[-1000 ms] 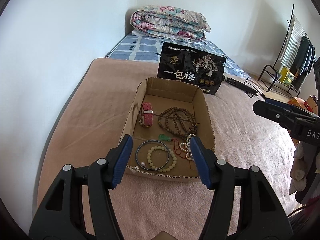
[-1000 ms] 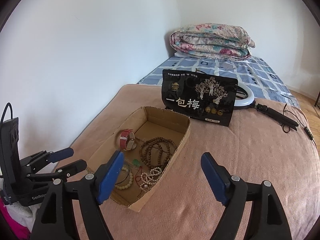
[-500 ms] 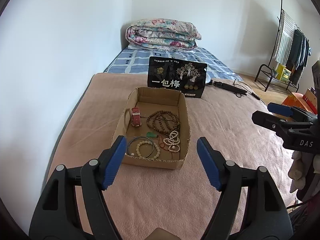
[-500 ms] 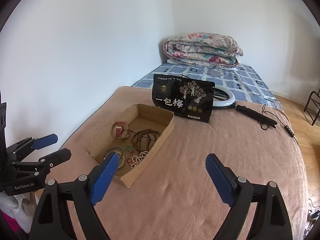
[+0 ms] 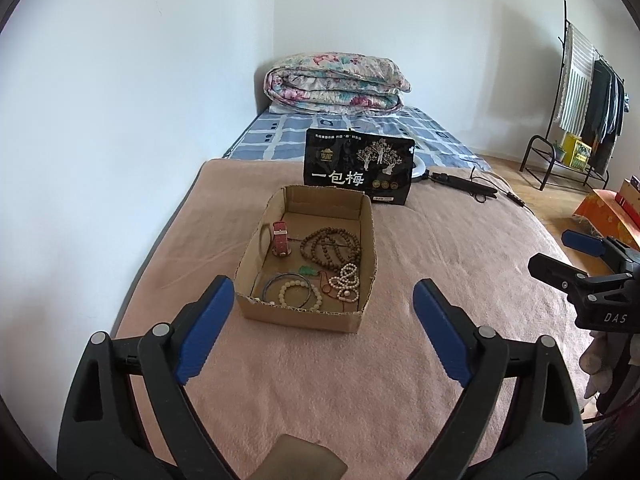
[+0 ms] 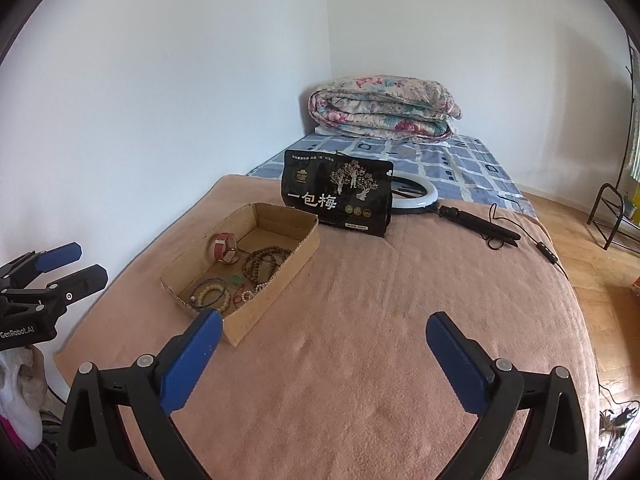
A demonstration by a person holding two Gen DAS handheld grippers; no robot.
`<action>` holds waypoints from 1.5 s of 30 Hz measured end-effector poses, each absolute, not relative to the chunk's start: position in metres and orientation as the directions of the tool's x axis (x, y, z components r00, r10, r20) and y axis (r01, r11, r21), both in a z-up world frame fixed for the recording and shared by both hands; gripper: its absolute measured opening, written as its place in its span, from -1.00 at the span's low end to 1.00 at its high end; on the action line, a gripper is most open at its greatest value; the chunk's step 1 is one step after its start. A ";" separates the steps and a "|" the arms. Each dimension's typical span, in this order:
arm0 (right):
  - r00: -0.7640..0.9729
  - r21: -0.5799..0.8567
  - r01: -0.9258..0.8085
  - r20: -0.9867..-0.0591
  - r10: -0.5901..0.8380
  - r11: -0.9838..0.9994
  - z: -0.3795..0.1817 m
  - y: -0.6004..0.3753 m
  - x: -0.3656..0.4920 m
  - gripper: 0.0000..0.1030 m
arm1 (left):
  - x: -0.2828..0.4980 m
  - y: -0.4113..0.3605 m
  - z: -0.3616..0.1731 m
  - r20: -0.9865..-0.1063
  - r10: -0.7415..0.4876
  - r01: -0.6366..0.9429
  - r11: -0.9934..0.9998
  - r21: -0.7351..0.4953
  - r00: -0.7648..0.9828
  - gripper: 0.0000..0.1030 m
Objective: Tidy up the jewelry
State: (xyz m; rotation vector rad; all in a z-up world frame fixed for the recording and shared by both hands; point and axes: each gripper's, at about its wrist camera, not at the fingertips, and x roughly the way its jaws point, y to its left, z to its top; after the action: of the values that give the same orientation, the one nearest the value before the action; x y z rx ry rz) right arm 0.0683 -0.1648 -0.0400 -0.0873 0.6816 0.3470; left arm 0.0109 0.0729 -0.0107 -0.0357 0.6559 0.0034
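An open cardboard box (image 5: 362, 236) (image 6: 276, 276) sits on the pink blanket. Inside lie a red watch (image 5: 281, 238) (image 6: 223, 248), brown wooden beads (image 5: 330, 246) (image 6: 264, 262), a green pendant on red cord (image 5: 308, 270), a white pearl strand (image 5: 347, 280), a pale bead bracelet (image 5: 300, 294) (image 6: 211, 295) and a dark bangle (image 5: 272, 284). My left gripper (image 5: 324, 320) is open and empty, pulled back short of the box's near wall. My right gripper (image 6: 324, 354) is open and empty, to the right of the box. Each gripper shows at the edge of the other view: the right one (image 5: 576, 256), the left one (image 6: 60, 268).
A black snack bag (image 5: 358, 170) (image 6: 338, 196) stands behind the box. A ring light with handle and cable (image 6: 460, 210) lies right of it. A folded floral quilt (image 5: 336, 84) sits at the bed's head. A clothes rack (image 5: 584, 92) stands far right. White wall runs along the left.
Both grippers have drawn back from the box and opened wider. The box and jewelry now look smaller and farther away. The jewelry has not moved.
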 end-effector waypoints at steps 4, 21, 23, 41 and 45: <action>0.730 0.032 -0.323 -0.628 0.270 0.946 -0.040 -0.173 0.064 1.00 | 0.006 0.065 -0.006 -0.584 0.017 -0.011 1.000 0.015 0.811 0.94; 0.747 -0.023 -0.289 -0.631 0.210 0.957 -0.046 -0.182 0.060 1.00 | 0.008 0.037 -0.009 -0.620 0.009 0.019 0.999 0.039 0.785 1.00; 0.746 -0.020 -0.287 -0.632 0.210 0.958 -0.047 -0.183 0.060 1.00 | 0.007 0.036 -0.009 -0.619 0.006 0.020 0.999 0.036 0.785 1.00; 0.749 -0.027 -0.280 -0.631 0.201 0.960 -0.048 -0.184 0.060 1.00 | 0.006 0.035 -0.006 -0.610 0.012 0.014 0.999 0.038 0.792 1.00; 0.749 -0.029 -0.280 -0.632 0.199 0.960 -0.048 -0.185 0.060 1.00 | 0.006 0.036 -0.005 -0.608 0.011 0.011 0.999 0.033 0.794 1.00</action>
State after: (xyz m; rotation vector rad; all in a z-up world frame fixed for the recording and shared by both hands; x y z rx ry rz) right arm 0.0599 -0.1846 -0.0485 -0.1247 0.6751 0.2623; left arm 0.0057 0.0363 -0.0047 0.0356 0.6538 0.0001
